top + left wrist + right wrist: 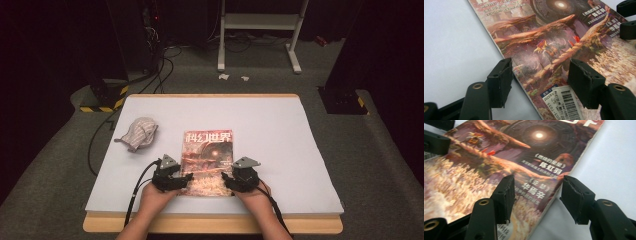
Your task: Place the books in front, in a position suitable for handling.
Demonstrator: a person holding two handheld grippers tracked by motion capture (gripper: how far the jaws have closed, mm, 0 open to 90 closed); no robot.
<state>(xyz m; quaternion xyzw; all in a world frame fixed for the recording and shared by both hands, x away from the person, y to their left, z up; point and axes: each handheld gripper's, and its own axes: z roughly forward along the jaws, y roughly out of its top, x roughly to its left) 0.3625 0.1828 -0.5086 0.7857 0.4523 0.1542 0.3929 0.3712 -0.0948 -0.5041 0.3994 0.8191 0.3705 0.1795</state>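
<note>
A magazine (208,162) with a reddish science-fiction cover lies flat and closed on the white counter (280,130), near its front edge and about midway across. Both hands have brought their tools to its near corners. The left gripper (183,181) sits at the near left corner, and in the left gripper view its fingers (500,81) stand apart — one out over the bare counter past the spine, the other (585,83) above the cover beside the barcode sticker (569,102), neither pressing on anything. The right gripper (227,181) mirrors it at the near right corner: in the right gripper view one of its fingers (505,197) hangs over the cover and the other (576,197) beyond the page edge, open with the edge between them. Nothing is held yet.

This looks like the approach step before taking hold of the magazine, perhaps to open or lift it. The next move calls for getting a finger under the cover's edge, then closing gently — thin paper slips or creases easily. A crumpled grey cloth (137,133) lies well apart to the left.
</note>
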